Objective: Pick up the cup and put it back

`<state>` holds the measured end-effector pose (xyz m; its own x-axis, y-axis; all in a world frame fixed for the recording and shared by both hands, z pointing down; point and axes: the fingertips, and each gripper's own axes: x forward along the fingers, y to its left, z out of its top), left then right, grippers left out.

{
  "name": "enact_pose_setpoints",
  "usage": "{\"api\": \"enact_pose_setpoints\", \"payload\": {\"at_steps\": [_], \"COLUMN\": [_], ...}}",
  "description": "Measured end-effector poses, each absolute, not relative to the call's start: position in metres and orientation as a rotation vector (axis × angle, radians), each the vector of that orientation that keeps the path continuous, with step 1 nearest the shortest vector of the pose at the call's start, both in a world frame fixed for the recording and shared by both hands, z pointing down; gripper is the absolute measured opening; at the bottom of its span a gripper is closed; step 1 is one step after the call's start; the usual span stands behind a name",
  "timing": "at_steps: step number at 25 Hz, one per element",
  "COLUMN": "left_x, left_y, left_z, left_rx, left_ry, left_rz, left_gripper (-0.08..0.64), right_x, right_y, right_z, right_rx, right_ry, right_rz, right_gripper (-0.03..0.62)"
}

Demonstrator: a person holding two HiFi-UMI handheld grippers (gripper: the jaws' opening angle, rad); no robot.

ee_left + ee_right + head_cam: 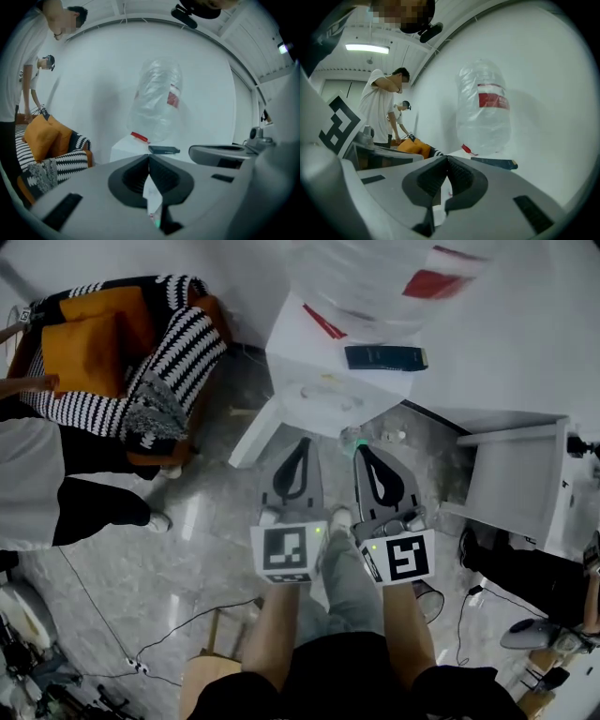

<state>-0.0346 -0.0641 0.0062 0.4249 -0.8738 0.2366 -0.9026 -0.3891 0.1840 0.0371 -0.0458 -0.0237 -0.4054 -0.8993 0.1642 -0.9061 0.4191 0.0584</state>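
Observation:
No cup shows plainly in any view. A small greenish thing (352, 436) sits at the foot of the white water dispenser (328, 390); what it is I cannot tell. The dispenser carries a big clear bottle (375, 277) (157, 98) (483, 108) and a dark flat object (385, 357) (164, 150) (494, 162) on its top. My left gripper (302, 442) (149, 157) and right gripper (361, 451) (447, 157) are side by side, pointing at the dispenser's front. Both are shut with nothing in them.
A striped armchair with orange cushions (122, 343) (47, 140) stands left of the dispenser. A person (56, 484) (379, 108) stands by it. A white cabinet (525, 474) is at the right. Cables (141, 634) and a wooden stool (211, 662) lie near my feet.

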Motion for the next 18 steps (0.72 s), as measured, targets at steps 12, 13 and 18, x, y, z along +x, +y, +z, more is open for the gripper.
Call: {"api": "enact_pose_setpoints", "payload": {"at_steps": [12, 13, 18], "left_x": [-0.002, 0.000, 0.011], "left_y": [-0.066, -0.066, -0.068], "left_z": [0.157, 0.172, 0.244], "left_rx": [2.329, 2.329, 2.360], "left_ry": [-1.518, -1.515, -1.512], "left_rz": [0.169, 0.176, 0.205], "left_gripper": [0.012, 0.012, 0.012], "right_x": [0.057, 0.058, 0.058], "right_y": [-0.053, -0.053, -0.052], "right_z": [0.123, 0.138, 0.215], "right_rx": [1.585, 1.578, 1.496], "right_ry": [-2.515, -2.516, -2.541], "right_rz": [0.153, 0.155, 0.151], "right_gripper": [0.008, 0.008, 0.008]}}
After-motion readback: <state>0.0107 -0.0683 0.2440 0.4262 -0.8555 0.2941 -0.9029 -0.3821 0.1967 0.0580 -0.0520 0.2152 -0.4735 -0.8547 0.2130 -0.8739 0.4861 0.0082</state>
